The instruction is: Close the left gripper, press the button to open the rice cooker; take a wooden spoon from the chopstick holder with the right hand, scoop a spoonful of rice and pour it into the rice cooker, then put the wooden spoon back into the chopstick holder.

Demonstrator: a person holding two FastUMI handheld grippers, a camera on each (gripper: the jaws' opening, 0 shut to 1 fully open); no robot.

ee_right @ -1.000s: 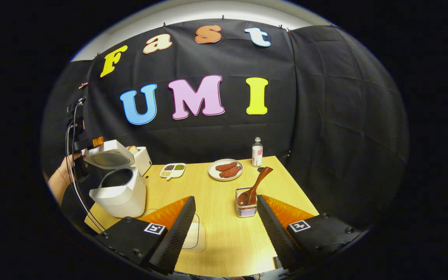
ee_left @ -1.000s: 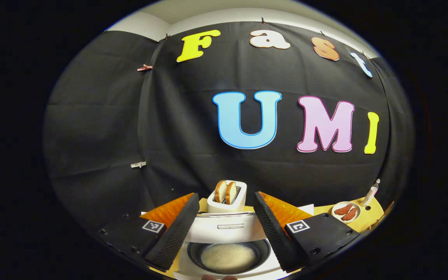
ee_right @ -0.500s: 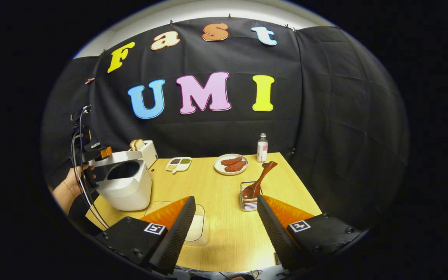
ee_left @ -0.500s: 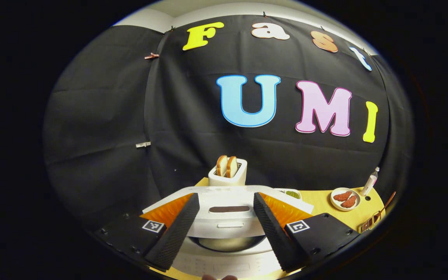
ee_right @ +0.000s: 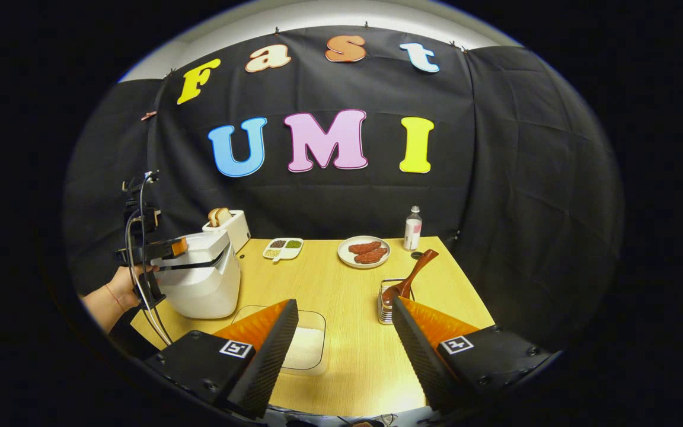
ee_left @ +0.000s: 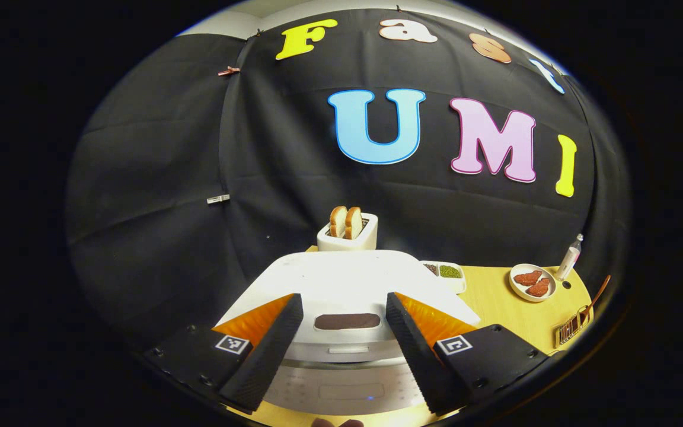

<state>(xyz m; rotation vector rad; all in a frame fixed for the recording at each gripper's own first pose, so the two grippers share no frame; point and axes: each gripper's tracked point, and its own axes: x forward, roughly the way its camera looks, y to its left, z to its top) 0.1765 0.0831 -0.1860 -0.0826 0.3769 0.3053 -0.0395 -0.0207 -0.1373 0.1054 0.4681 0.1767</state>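
Rice cooker (ee_right: 202,279) sits at the table's (ee_right: 341,356) left edge, lid almost down, left gripper (ee_left: 341,332) spread wide over it. Right gripper (ee_right: 344,350) hangs open and empty; spoon (ee_right: 409,279) stands in its holder (ee_right: 386,302), rice fills the clear tray (ee_right: 306,347)

No readable text or number stands on any item; the bottle (ee_right: 412,228) at two o'clock carries a label too small to read.

Count on desk (ee_right: 341,296): 1 rice cooker (ee_right: 202,279), 1 toaster (ee_right: 226,225) w/ 2 bread slices (ee_left: 345,221), 1 divided dish (ee_right: 282,248), 1 plate (ee_right: 365,260) w/ 2 meat pcs, 1 bottle (ee_right: 412,228), 1 chopstick holder (ee_right: 386,303), 1 wooden spoon (ee_right: 409,279), 1 clear rice container (ee_right: 303,347). Grippers: 2.
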